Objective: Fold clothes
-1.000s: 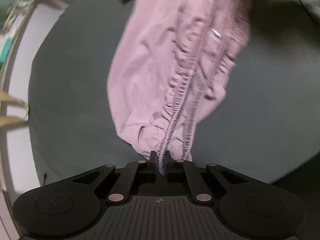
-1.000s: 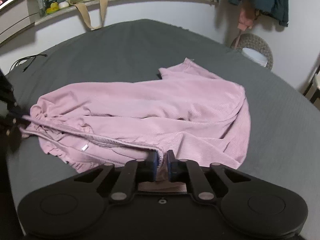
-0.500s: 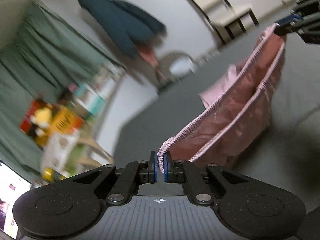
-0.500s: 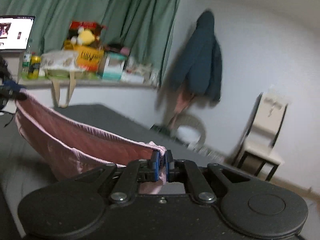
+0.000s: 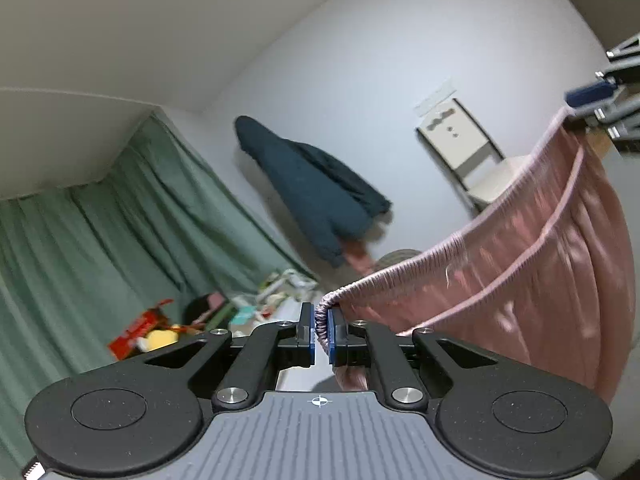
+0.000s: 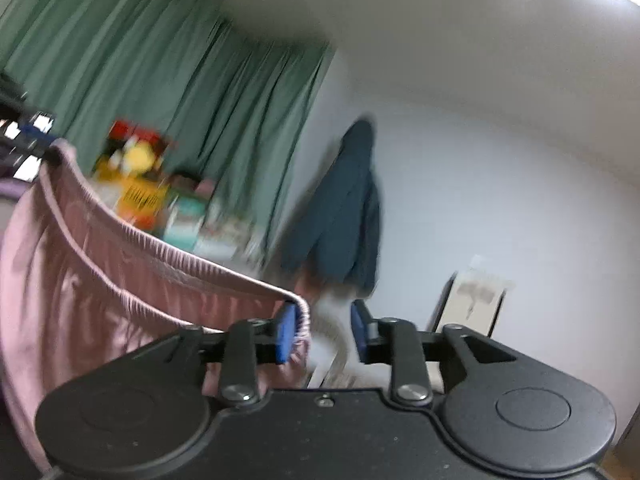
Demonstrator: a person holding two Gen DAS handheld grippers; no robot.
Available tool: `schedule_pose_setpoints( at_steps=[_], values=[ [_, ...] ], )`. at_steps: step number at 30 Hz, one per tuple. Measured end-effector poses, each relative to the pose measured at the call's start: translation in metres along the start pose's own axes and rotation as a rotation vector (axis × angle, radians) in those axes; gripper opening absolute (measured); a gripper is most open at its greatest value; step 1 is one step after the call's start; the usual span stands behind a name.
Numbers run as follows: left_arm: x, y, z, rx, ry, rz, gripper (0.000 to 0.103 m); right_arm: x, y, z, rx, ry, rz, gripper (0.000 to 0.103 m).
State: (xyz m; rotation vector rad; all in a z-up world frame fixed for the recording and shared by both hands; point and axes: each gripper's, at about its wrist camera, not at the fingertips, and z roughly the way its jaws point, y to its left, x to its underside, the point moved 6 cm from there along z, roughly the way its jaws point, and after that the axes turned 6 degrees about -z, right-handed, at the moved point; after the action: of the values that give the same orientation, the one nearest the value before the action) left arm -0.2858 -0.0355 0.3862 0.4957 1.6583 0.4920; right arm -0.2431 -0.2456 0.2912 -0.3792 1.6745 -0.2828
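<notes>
The pink garment (image 5: 520,280) hung in the air by its elastic waistband, stretched between the left gripper (image 5: 319,336), jaws clamped on one end, and the right gripper (image 6: 324,334), jaws parted, the band resting against one jaw. Judged step: lifted and spread; next, a flat lay-down.

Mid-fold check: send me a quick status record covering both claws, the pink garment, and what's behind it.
left claw: shut on one end of the waistband
right claw: jaws apart; the waistband's other end lies against one finger only
pink garment: up in the air, sagging between the two claws
grip risk: the right end may slip off, since nothing clamps it
background: dark jacket hanging on the wall, green curtain, chair
</notes>
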Motion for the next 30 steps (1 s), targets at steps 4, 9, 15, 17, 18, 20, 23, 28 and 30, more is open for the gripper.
schedule_pose_setpoints(
  at_steps=[4,9,15,17,18,20,23,28,30],
  values=[
    [0.02,-0.029,-0.01,0.14,0.035,0.0,0.006,0.062,0.015,-0.019,-0.136,0.193,0.012,0.03],
    [0.062,-0.069,-0.029,0.28,0.096,-0.002,0.006,0.113,0.048,-0.033,-0.255,0.354,0.021,0.03],
    [0.106,-0.095,-0.07,0.345,0.178,0.047,0.006,0.139,0.09,-0.058,-0.38,0.45,-0.04,0.033],
    [0.113,-0.102,-0.078,0.356,0.203,0.039,0.006,0.139,0.104,-0.066,-0.424,0.47,-0.093,0.038],
    [0.118,-0.102,-0.081,0.354,0.213,0.033,0.006,0.138,0.111,-0.069,-0.445,0.478,-0.121,0.041],
    [0.126,-0.101,-0.087,0.347,0.226,0.014,0.006,0.132,0.125,-0.072,-0.466,0.469,-0.18,0.048],
    [0.134,-0.094,-0.084,0.347,0.235,-0.031,0.006,0.125,0.138,-0.076,-0.477,0.427,-0.276,0.063],
    [0.141,-0.091,-0.083,0.363,0.225,-0.063,0.006,0.122,0.157,-0.099,-0.56,0.405,-0.372,0.063],
    [0.141,-0.093,-0.083,0.372,0.221,-0.082,0.006,0.125,0.168,-0.096,-0.61,0.413,-0.379,0.062]
  ],
)
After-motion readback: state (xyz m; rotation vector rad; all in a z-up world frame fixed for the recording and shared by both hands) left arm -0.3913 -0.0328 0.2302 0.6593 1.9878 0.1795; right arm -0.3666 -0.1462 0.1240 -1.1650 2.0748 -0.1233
